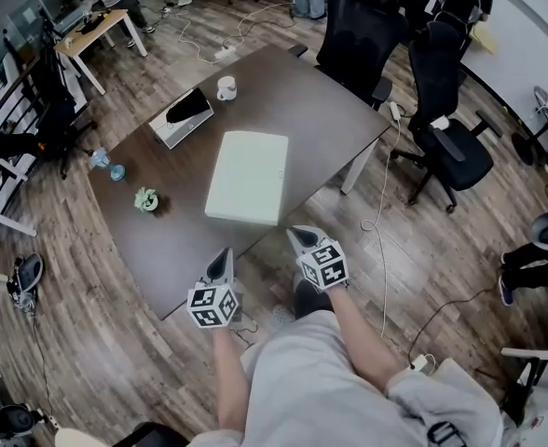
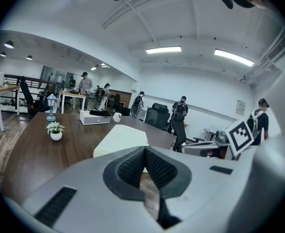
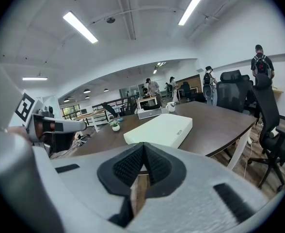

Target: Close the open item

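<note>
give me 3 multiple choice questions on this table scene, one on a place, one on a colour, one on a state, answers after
1. In the head view, on which side of the flat white box does the potted plant stand?
A left
B right
C on top of it

2. What colour is the mug?
A red
B white
C black

3. How do the jaws of the left gripper and right gripper stand?
A both wide open
B both shut, empty
C both shut on a cable

Answers:
1 A, the plant sits left of the box on the table.
2 B, it shows white against the dark top.
3 B, each gripper view shows its pads meeting with nothing between.
</note>
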{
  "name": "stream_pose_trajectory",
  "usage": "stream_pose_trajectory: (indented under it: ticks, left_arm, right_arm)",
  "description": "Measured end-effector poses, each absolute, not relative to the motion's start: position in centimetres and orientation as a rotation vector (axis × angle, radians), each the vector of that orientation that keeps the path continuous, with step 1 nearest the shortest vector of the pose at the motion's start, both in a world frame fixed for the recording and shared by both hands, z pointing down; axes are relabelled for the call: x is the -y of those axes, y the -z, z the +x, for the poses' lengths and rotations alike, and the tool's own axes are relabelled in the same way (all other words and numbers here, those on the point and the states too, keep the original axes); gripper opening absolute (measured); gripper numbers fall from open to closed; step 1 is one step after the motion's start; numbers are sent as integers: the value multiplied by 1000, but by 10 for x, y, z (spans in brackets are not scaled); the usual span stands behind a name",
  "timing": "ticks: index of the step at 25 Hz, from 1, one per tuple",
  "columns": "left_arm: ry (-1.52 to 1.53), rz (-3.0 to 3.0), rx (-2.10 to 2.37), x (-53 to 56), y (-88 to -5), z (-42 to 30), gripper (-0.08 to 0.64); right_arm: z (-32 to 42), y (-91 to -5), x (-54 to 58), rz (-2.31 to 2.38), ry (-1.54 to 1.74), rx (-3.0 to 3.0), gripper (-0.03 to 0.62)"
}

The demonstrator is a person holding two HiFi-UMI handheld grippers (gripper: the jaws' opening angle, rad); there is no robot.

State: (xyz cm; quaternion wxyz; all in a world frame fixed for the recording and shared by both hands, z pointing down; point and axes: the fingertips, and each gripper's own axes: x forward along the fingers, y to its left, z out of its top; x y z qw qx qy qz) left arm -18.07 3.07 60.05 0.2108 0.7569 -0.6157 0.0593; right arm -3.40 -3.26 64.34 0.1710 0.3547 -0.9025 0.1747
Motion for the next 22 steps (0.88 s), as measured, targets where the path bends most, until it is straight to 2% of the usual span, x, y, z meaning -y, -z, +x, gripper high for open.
stream_pose_trajectory:
  ticks: [22]
  left_arm:
    - [-189, 2102, 1683, -36, -609, -171, 5]
  right_arm:
    - [-28, -647, 25, 994, -487, 2556, 0]
